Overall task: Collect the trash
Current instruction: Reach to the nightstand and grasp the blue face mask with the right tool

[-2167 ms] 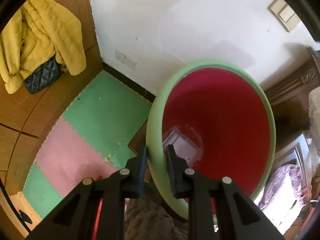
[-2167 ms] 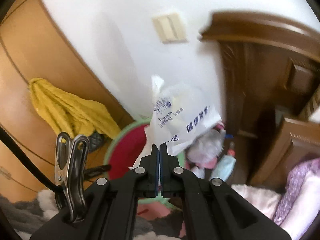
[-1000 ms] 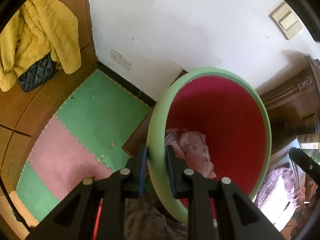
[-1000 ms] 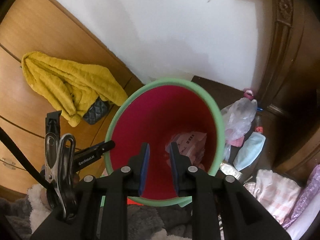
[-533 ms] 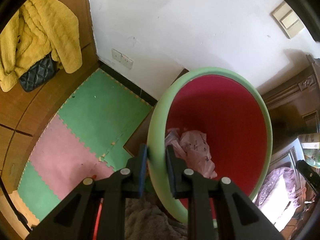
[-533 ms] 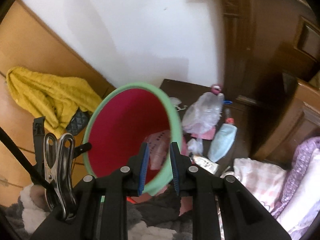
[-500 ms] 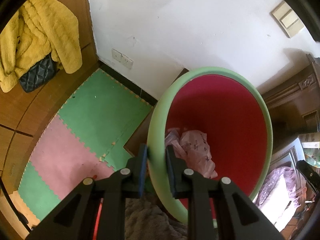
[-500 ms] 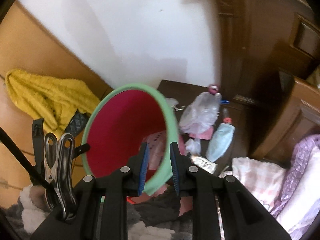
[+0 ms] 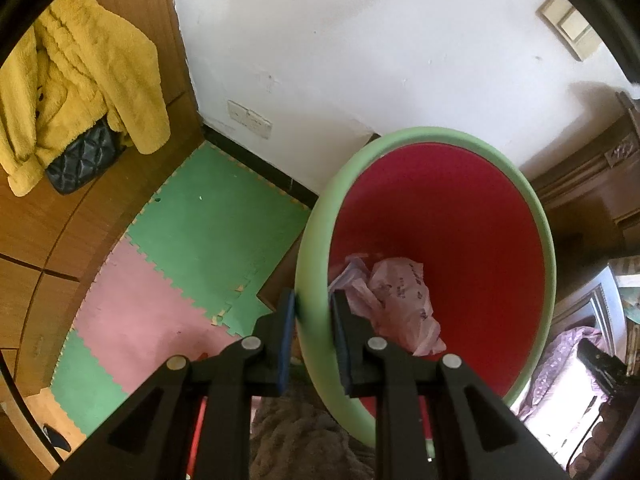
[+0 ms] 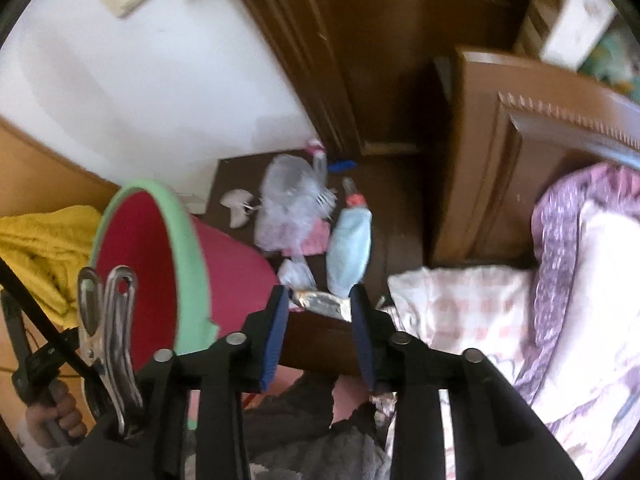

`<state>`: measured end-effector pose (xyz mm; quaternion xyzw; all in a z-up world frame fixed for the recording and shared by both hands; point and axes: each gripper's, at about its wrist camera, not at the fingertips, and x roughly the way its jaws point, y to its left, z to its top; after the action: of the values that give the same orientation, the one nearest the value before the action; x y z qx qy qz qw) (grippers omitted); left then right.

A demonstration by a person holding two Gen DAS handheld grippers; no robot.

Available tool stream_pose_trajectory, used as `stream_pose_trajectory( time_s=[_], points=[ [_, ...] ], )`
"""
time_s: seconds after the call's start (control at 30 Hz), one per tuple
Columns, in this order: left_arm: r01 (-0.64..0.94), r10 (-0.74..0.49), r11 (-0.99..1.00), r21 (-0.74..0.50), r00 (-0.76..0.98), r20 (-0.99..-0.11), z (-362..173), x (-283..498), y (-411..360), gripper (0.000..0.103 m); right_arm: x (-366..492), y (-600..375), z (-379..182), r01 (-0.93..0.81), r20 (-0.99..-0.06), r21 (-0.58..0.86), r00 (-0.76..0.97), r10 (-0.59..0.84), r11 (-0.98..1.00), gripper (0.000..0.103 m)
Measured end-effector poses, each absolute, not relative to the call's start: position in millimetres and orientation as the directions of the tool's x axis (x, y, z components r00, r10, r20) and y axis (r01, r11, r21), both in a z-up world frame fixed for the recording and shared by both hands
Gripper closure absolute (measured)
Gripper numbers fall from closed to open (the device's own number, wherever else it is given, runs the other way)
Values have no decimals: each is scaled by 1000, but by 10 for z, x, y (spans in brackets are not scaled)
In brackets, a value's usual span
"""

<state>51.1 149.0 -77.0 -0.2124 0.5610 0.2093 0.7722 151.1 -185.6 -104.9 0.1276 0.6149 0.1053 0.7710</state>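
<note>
My left gripper [image 9: 313, 308] is shut on the green rim of a red trash bin [image 9: 472, 216] and holds it tilted. A crumpled pinkish plastic bag [image 9: 396, 300] lies inside the bin. The bin also shows at the left of the right wrist view [image 10: 188, 256]. My right gripper [image 10: 320, 300] is open and empty, above a silver foil wrapper [image 10: 320, 302] on a dark wooden nightstand [image 10: 400, 240]. On the nightstand also lie a light blue face mask [image 10: 350, 248], a clear plastic bag [image 10: 288, 208], a small crumpled plastic piece [image 10: 298, 272] and a white scrap [image 10: 238, 210].
A yellow fleece jacket [image 9: 80, 80] and a black quilted bag [image 9: 80, 156] hang on the wooden wardrobe at left. Green and pink foam mats [image 9: 192, 248] cover the floor. A bed with purple and pink bedding [image 10: 540, 300] lies at right, against a wooden headboard [image 10: 520, 152].
My right gripper dropped the plastic bag into the bin, opened wider and swung right, from over the bin to over the nightstand trash. The left gripper keeps holding the bin rim.
</note>
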Motion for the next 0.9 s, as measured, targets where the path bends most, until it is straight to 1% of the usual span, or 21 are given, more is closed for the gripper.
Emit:
stream_pose_trajectory(
  time_s=[0.07,0.2,0.27,0.3,0.43,0.57,0.67,0.8,0.9],
  points=[
    [-567,82,818,-94,276,-958,-770,522,1497,85,1532,-1904,-1178,22,-921,346,199,335,938,56],
    [-571,88,816,-84,267,-960,-763,533,1503,85,1631,-1895,-1476,50,-925,358,151,348,932,52],
    [-575,91,814,-80,262,-961,-764,539,1501,85,1688,-1848,-1635,45,-927,364,120,357,930,38],
    [-575,96,815,-71,255,-962,-763,550,1494,85,1728,-1826,-1748,42,-928,365,101,359,930,37],
    [-573,121,818,-40,240,-963,-766,571,1451,86,1915,-1683,-2319,35,-946,324,11,324,945,36],
    [-590,136,807,-23,223,-965,-781,586,1442,86,2074,-1605,-2780,42,-955,294,-35,296,955,36],
    [-600,141,800,-14,211,-967,-784,599,1444,87,2193,-1607,-3056,90,-962,263,-59,268,961,36],
    [-589,163,808,15,199,-966,-781,624,1410,87,2342,-1627,-3358,145,-979,174,-83,188,974,36],
    [-579,171,815,28,195,-966,-793,637,1393,87,2445,-1601,-3532,178,-975,164,-121,187,970,32]
  ],
)
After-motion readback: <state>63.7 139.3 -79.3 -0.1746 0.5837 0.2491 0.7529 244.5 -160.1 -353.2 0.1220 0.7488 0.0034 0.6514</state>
